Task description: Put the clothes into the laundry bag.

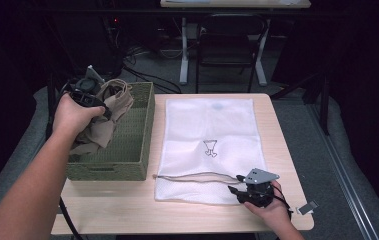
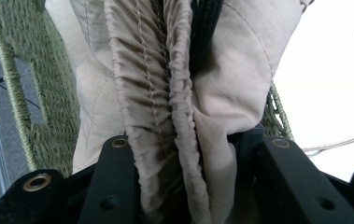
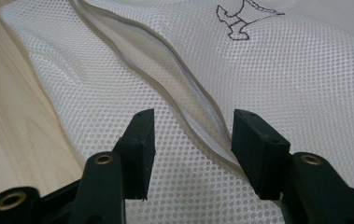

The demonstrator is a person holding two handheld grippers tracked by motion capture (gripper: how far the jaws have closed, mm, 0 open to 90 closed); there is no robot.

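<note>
A black metal-framed chair is standing on the dim grey floor behind the light wooden bench, with dark cables trailing beside it.

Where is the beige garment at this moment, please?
In the high view, the beige garment hangs at left over the green basket, clamped in the left tongs.
</note>
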